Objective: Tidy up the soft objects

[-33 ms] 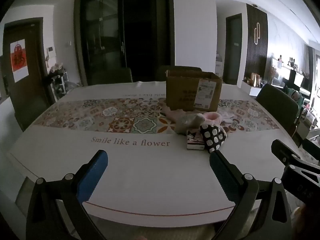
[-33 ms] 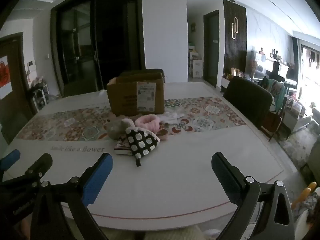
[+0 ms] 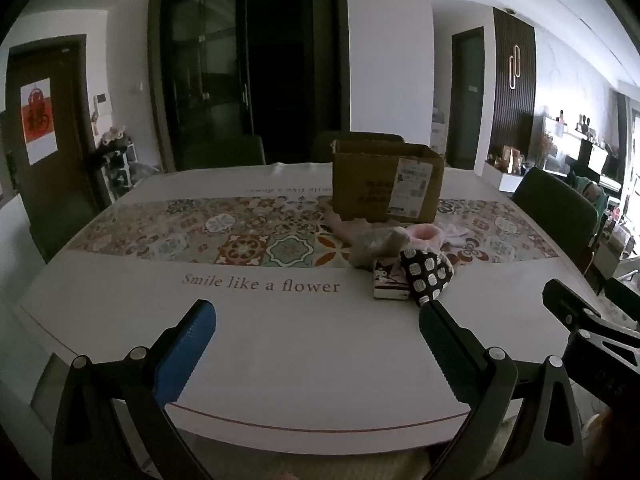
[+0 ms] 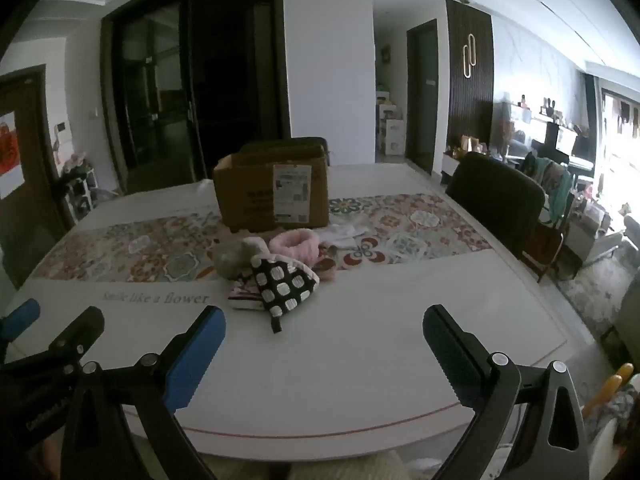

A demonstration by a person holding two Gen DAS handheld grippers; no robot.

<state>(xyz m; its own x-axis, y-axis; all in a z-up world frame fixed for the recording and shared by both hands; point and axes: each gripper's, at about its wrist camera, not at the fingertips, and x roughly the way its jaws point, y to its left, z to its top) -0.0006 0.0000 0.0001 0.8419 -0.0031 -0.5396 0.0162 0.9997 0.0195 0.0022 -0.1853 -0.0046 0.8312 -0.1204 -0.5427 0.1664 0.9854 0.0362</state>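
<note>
A pile of soft things lies mid-table in front of an open cardboard box (image 3: 387, 184) (image 4: 273, 196): a black cloth with white squares (image 3: 427, 276) (image 4: 285, 285), a pink fluffy band (image 3: 425, 235) (image 4: 294, 242), a grey-beige plush (image 3: 374, 244) (image 4: 234, 258), a white cloth (image 3: 454, 234) (image 4: 344, 236) and a small printed packet (image 3: 390, 284) (image 4: 244, 298). My left gripper (image 3: 316, 348) is open and empty over the near table edge, well short of the pile. My right gripper (image 4: 324, 350) is open and empty too, beside it on the right.
The white table (image 3: 280, 340) has a patterned runner (image 3: 240, 236) and the words "Smile like a flower". Dark chairs stand at the right side (image 4: 496, 196) and behind the box. A door and shelf are at the far left.
</note>
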